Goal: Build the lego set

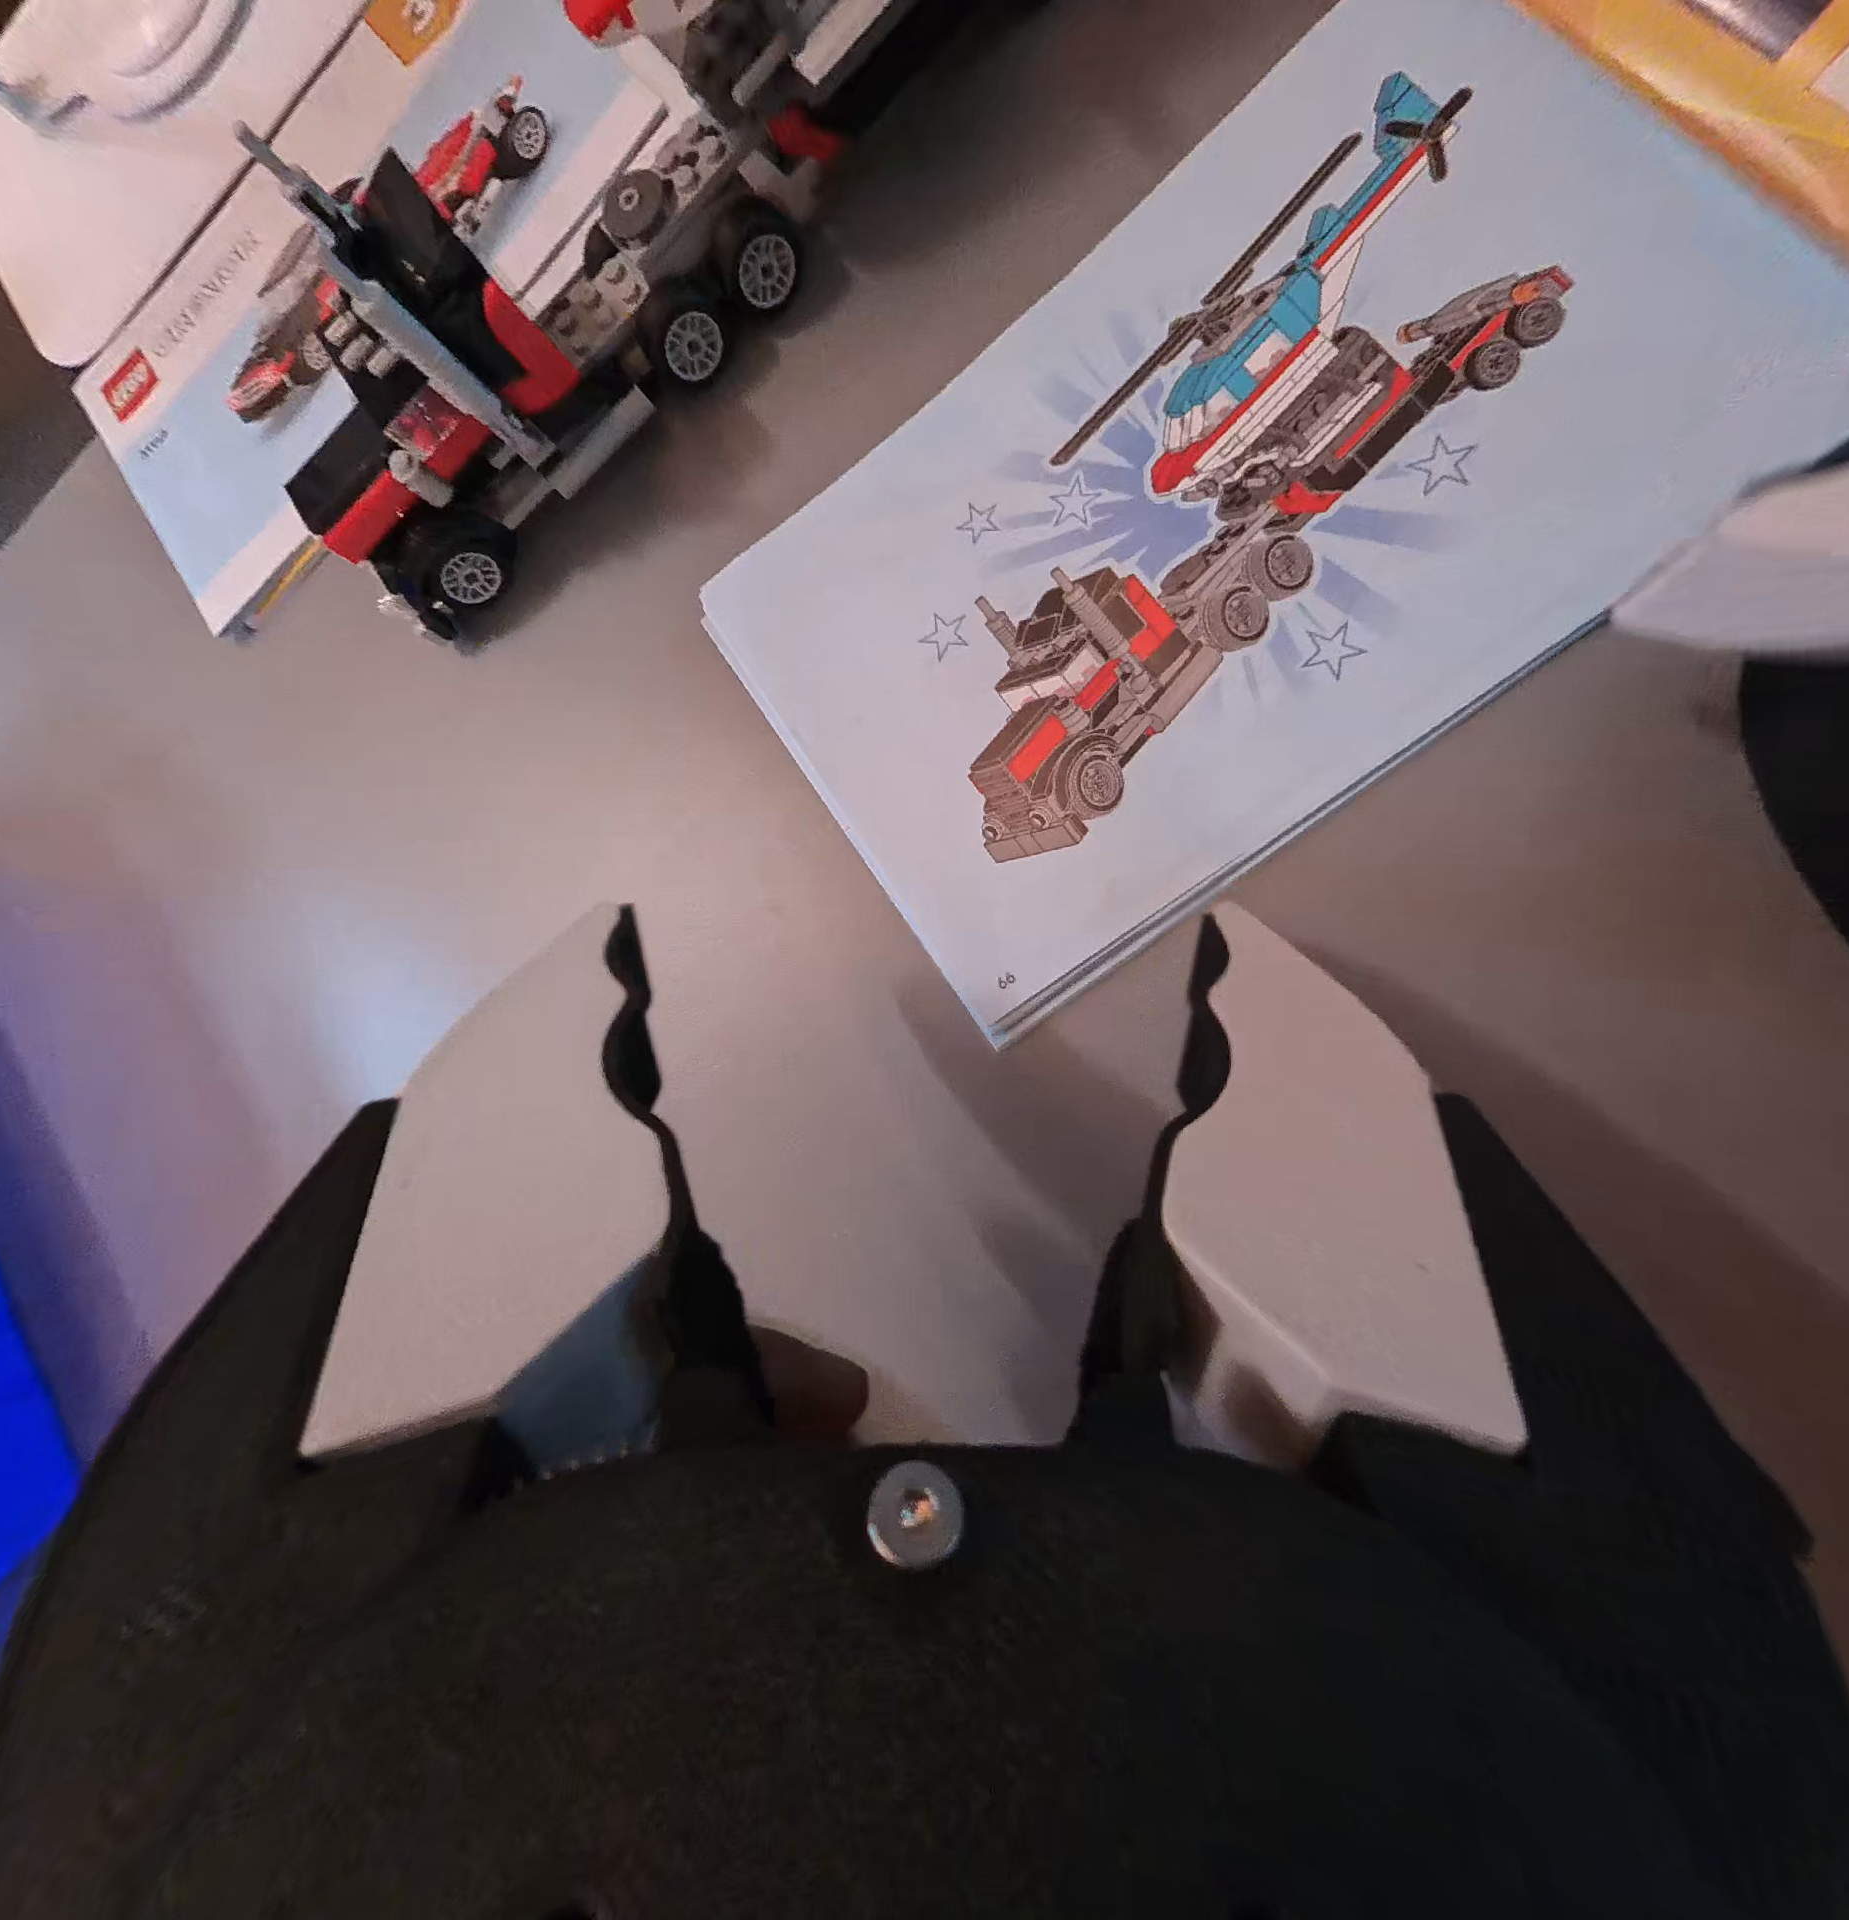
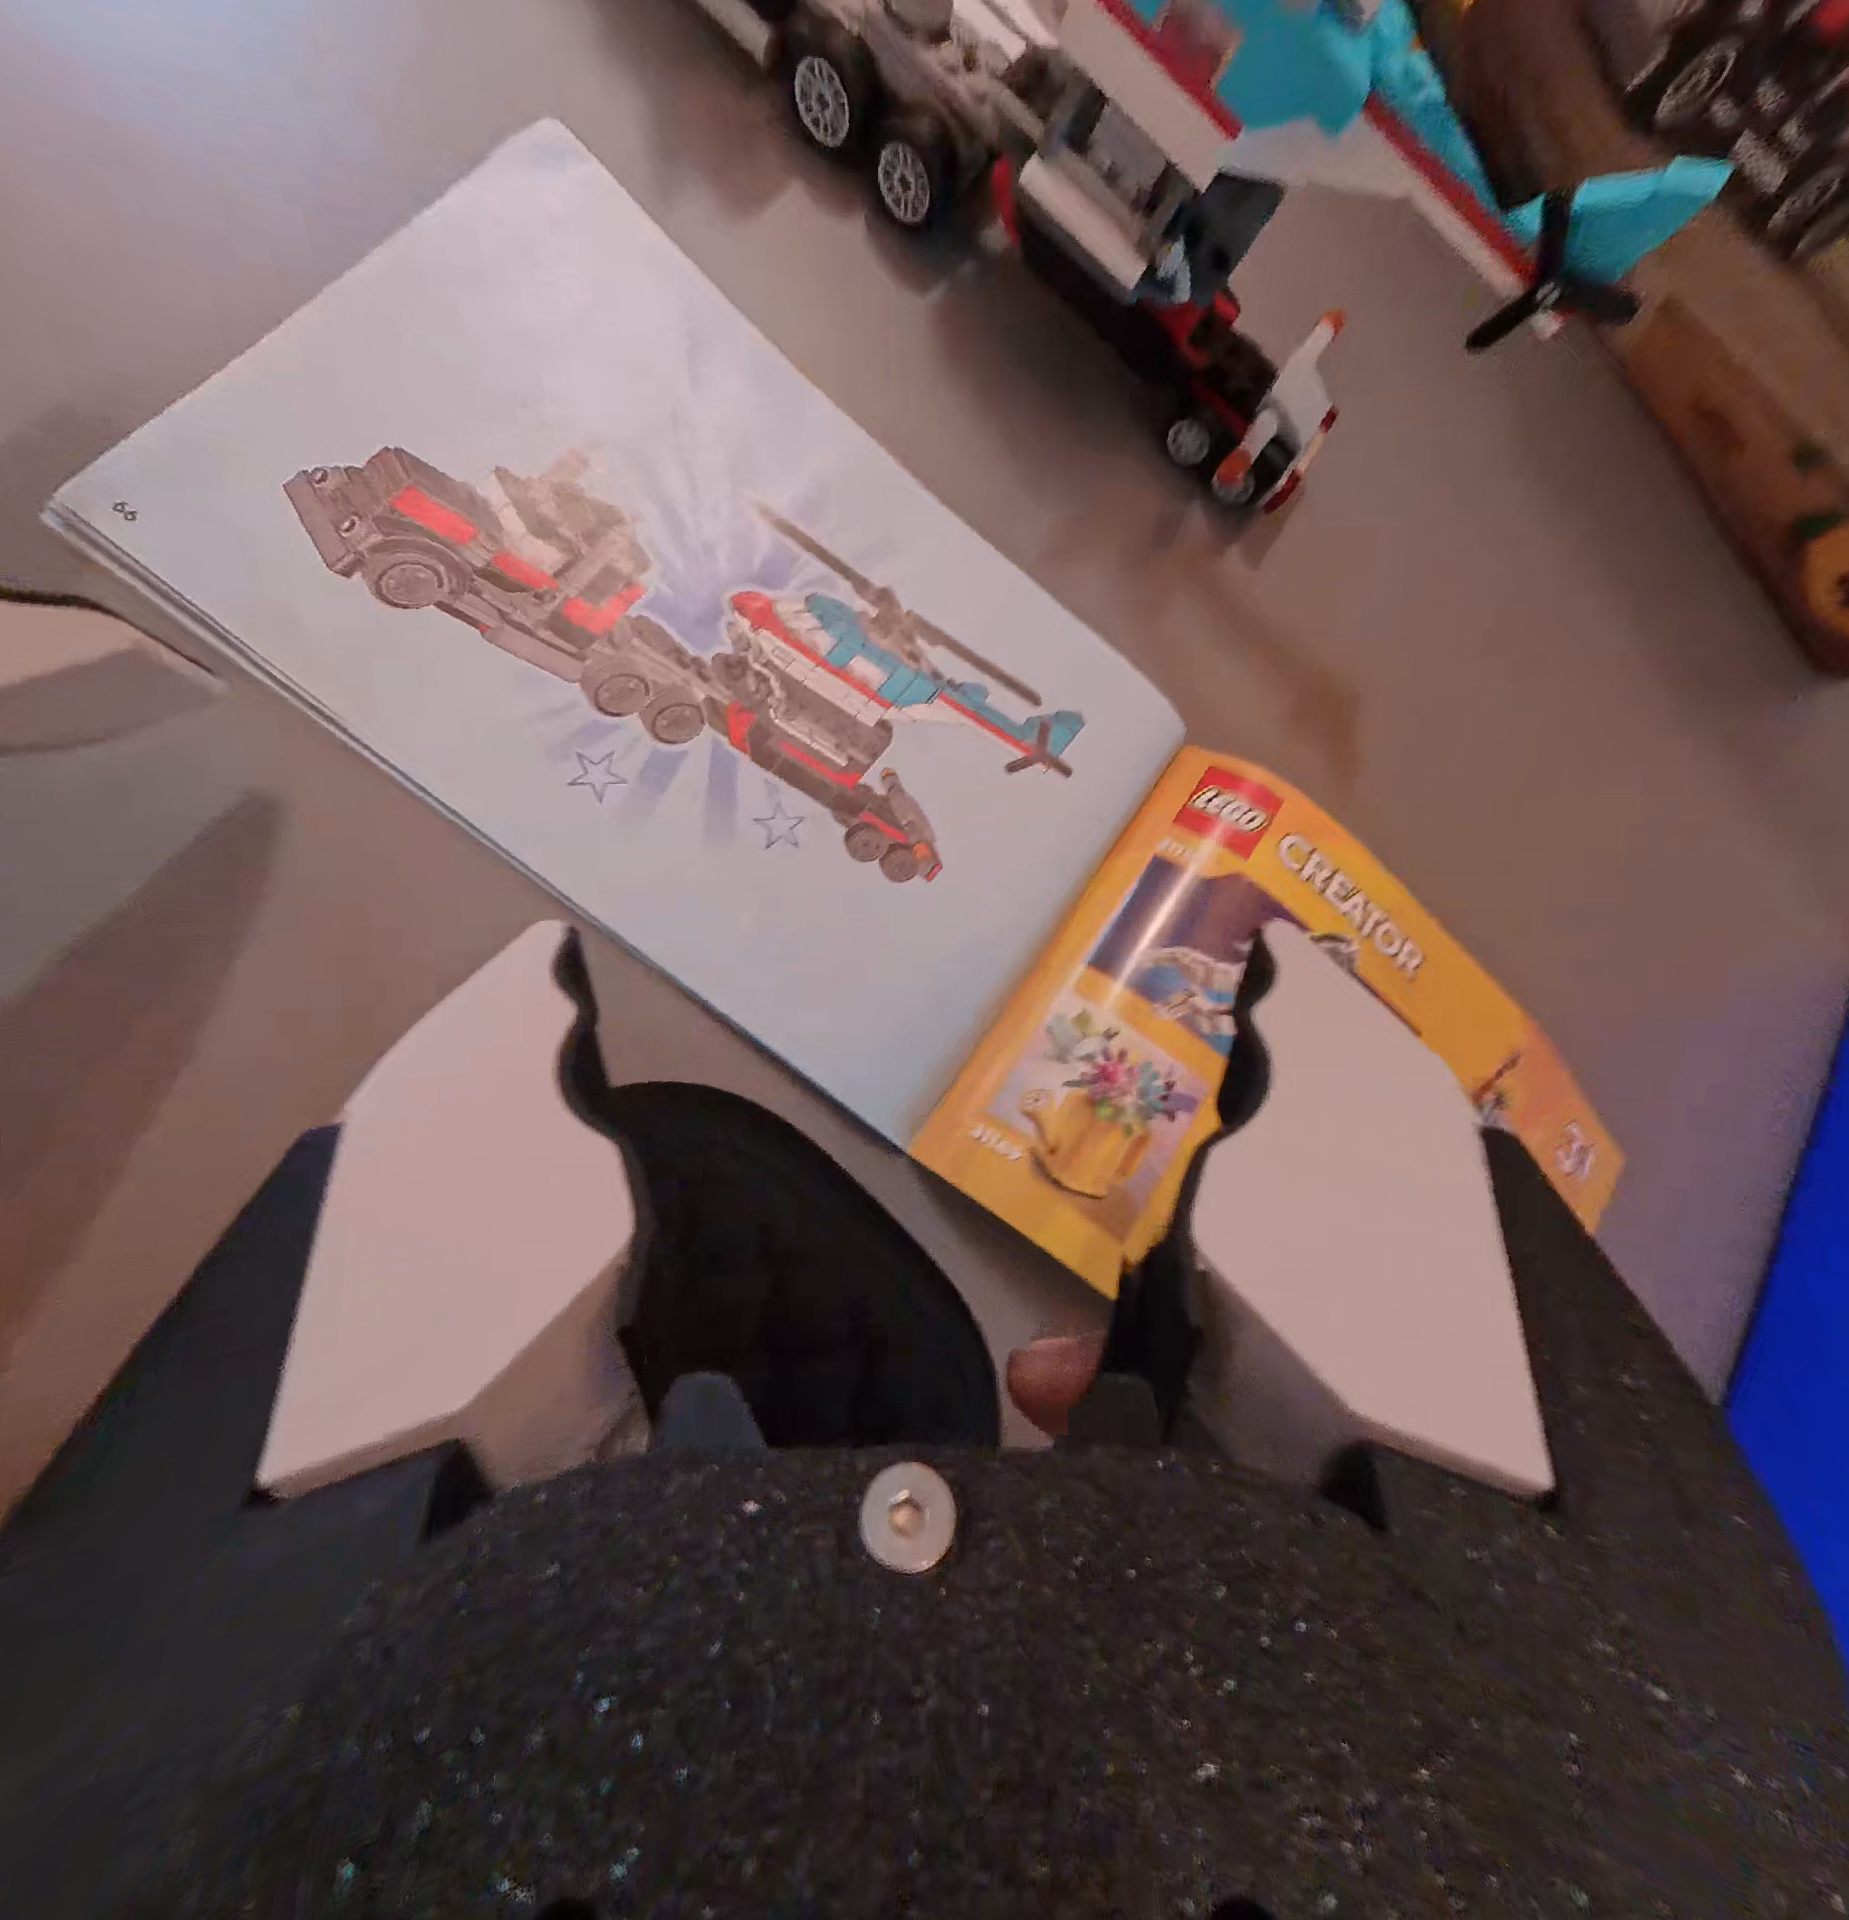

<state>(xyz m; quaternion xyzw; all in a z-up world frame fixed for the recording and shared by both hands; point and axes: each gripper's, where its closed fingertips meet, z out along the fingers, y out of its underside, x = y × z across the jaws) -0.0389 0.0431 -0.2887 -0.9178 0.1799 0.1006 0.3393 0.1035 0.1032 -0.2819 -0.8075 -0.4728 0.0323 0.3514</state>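
Note:
A built black and red lego truck (image 1: 452,416) with a grey trailer (image 1: 691,260) stands at the far left of the grey table. The trailer's rear (image 2: 1107,208) also shows in the right wrist view, with a teal, white and red helicopter (image 2: 1419,125) on it. An open instruction booklet (image 1: 1263,499) lies right of the truck; it also shows in the right wrist view (image 2: 608,582). My left gripper (image 1: 915,935) is open and empty above bare table near the booklet's near corner. My right gripper (image 2: 909,966) is open and empty over the booklet's lower edge.
A second booklet (image 1: 203,447) lies under the truck's front. The open booklet's yellow page (image 2: 1159,1039) curls up on the right. A colourful box (image 2: 1751,447) stands at the far right. A blue object (image 2: 1813,1299) is at the right edge. A black round thing (image 2: 795,1247) lies below the right gripper.

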